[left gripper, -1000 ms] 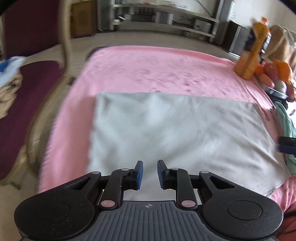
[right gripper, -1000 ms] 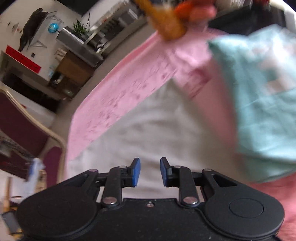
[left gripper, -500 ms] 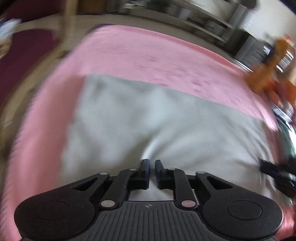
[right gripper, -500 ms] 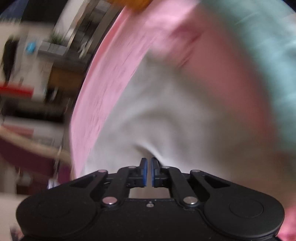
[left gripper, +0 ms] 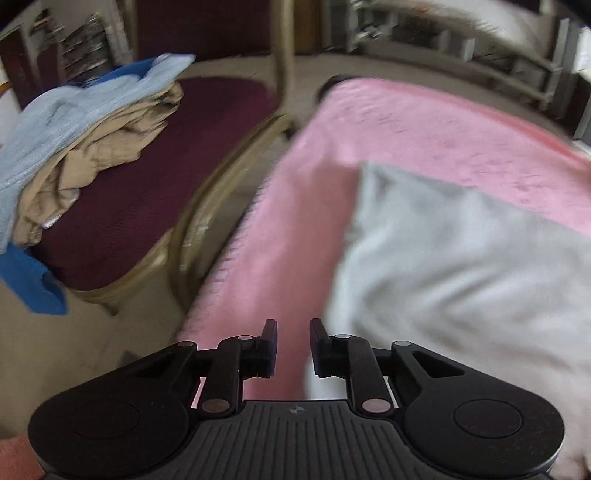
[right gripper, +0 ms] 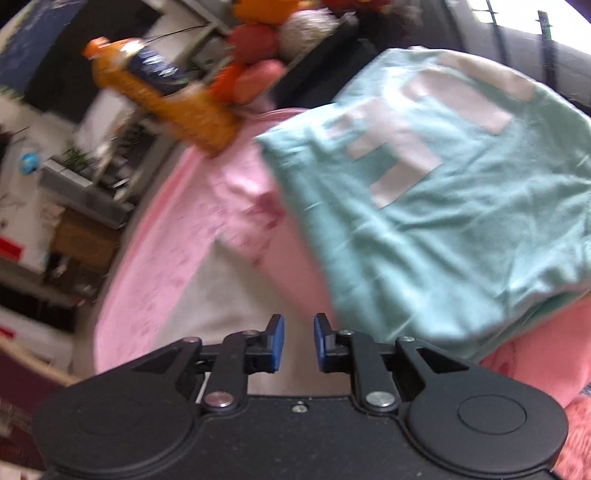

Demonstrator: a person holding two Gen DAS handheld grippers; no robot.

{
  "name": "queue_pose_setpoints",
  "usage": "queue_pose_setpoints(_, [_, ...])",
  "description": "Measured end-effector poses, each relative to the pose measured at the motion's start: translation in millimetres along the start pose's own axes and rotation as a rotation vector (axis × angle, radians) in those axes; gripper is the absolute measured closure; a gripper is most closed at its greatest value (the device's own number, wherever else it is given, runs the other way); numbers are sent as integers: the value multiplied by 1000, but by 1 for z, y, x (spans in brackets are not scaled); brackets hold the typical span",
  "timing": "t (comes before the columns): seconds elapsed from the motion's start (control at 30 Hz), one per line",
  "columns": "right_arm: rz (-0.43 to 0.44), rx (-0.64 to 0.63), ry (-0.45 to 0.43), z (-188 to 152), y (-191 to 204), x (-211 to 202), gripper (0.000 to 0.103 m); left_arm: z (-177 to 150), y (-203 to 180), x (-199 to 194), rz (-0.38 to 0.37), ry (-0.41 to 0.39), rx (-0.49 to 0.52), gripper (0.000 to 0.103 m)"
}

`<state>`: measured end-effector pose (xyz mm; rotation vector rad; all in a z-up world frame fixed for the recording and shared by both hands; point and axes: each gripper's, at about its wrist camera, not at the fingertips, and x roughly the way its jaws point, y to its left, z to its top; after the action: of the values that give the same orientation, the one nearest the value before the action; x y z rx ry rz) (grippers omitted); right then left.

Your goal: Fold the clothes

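Note:
A light grey garment [left gripper: 461,280] lies folded flat on the pink cover [left gripper: 424,122] of the table. My left gripper [left gripper: 293,343] is open above the cover, just left of the garment's near left edge, with nothing between its fingers. In the right wrist view the grey garment [right gripper: 225,295] shows as a pale patch ahead. My right gripper [right gripper: 298,341] is open over its right end, empty. A folded teal shirt [right gripper: 443,206] with white blocks printed on it lies to the right on the pink cover [right gripper: 173,236].
A maroon chair [left gripper: 155,173] stands left of the table, holding a heap of tan, pale blue and blue clothes [left gripper: 74,140]. An orange bottle [right gripper: 162,99], fruit and a ball of yarn [right gripper: 306,29] stand at the table's far right. Shelves line the back wall.
Both grippers shut on the grey garment half a second ago and have since opened. The left one has swung left toward the chair, the right one toward the teal shirt.

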<state>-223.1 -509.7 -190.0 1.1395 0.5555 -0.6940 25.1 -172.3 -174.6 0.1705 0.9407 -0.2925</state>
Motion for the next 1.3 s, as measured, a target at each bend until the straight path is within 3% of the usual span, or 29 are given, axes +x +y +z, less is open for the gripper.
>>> queue_pose_setpoints(0.07, [20,-25,24,-4,1,-4,84,-7,-7,-8,-86,-8,28,83])
queue_pose_setpoints(0.17, [-30,-20,31,-6,0,-4,84,-12,-21,-8,-137,5,90,81])
queue_pose_setpoints(0.27, [-80,-16,37,-7,-2,-4,84,-17,-24,3,-78,84,110,78])
queue_pose_setpoints(0.3, [-97,-15,39,-7,-2,-4,96,-19,-20,3,-56,90,101,72])
queue_pose_setpoints(0.37, [-131,-12,43,-8,-3,-4,102,-20,-11,-2,-4,118,73,73])
queue_pose_setpoints(0.43, [-164,-9,47,-9,-4,-3,102,-25,2,-7,18,133,36,74])
queue_pose_setpoints(0.5, [-198,-6,51,-10,-5,-3,100,-27,10,-12,31,150,12,82])
queue_pose_setpoints(0.63, [-203,11,28,-8,-4,-12,99,-23,20,-29,61,100,-8,83])
queue_pose_setpoints(0.7, [-171,-13,13,-5,7,-19,90,-11,19,-42,42,36,2,83])
queue_pose_setpoints(0.87, [22,-145,-40,11,64,-40,88,26,13,-65,-15,-125,44,82])
queue_pose_setpoints(0.97, [139,-248,-70,22,102,-46,83,47,2,-67,-60,-182,70,81])
queue_pose_setpoints(1.07, [212,-359,-106,33,134,-34,79,67,-10,-56,-103,-210,99,80])
queue_pose_setpoints(1.13, [229,-436,-122,38,148,-18,77,77,-24,-37,-116,-214,131,70])
queue_pose_setpoints(1.2, [218,-480,-110,42,155,8,76,86,-37,-10,-113,-191,164,70])
queue_pose_setpoints(1.3, [152,-420,-72,53,145,57,77,97,-45,37,-104,-102,146,78])
